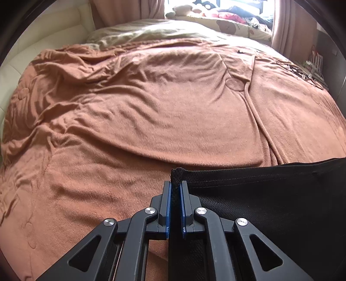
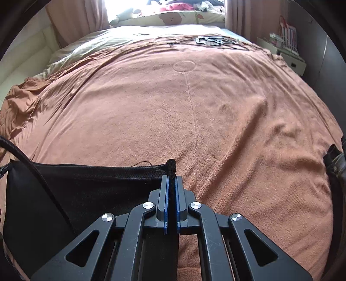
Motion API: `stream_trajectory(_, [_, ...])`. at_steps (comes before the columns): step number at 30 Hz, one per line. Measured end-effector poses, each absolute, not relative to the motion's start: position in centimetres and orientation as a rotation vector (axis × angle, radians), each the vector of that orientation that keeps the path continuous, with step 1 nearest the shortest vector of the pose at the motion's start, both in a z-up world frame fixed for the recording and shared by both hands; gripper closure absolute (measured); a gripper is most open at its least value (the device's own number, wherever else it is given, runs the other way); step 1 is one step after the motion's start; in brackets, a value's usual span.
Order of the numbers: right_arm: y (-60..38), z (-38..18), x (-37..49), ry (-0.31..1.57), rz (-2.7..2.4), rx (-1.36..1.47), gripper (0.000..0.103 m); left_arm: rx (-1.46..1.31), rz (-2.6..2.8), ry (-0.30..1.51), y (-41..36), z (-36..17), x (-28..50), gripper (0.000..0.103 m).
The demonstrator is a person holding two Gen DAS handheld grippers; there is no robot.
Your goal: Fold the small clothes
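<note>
My left gripper (image 1: 175, 183) has its blue-padded fingers (image 1: 167, 207) clenched on one corner of the black garment (image 1: 270, 205), the bunched mesh hem poking up just past the tips. From there the cloth runs off to the right of that view, its stitched top edge drawn fairly taut. My right gripper (image 2: 170, 178) is likewise clamped on the opposite corner, with the fabric (image 2: 90, 188) stretching away to the left and a loose thread curling up from the hem. So the garment hangs spread between my two hands, low over the near end of the bed; I cannot tell whether its lower part touches the bedding. A dark cable (image 2: 32, 170) crosses in front of the cloth at the left of the right-hand view.

Beyond lies the orange blanket (image 1: 140, 112), rumpled on the left side and smoother on the right, with a stitched circle and seam (image 2: 184, 65) running down it. Farther on, a pale sheet (image 1: 134, 32) shows at the head, then a bear-print pillow (image 2: 173, 18), pink curtains (image 1: 285, 23) and a bright window. A white bedside cabinet (image 2: 289, 58) stands to the far right.
</note>
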State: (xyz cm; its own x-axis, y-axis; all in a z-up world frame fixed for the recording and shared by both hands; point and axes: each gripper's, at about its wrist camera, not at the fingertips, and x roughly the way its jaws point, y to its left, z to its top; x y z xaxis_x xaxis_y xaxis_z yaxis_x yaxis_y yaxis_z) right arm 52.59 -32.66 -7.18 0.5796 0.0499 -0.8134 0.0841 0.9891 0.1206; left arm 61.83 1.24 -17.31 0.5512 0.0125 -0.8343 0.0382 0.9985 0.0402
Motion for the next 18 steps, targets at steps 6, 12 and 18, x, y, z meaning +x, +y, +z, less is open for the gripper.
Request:
stream_trajectory(6, [-33.4, -5.8, 50.7, 0.923, -0.024, 0.171, 0.038, 0.004, -0.039, 1.01, 2.1, -16.4, 60.1, 0.07])
stream_trajectory(12, [-33.2, -4.1, 46.6, 0.912, 0.024, 0.136, 0.038, -0.028, -0.069, 1.002, 2.7, -14.9, 57.0, 0.062])
stream_trajectory(18, [-33.5, -3.4, 42.7, 0.939, 0.061, 0.162, 0.038, -0.048, -0.095, 1.012, 3.1, -14.3, 53.2, 0.062])
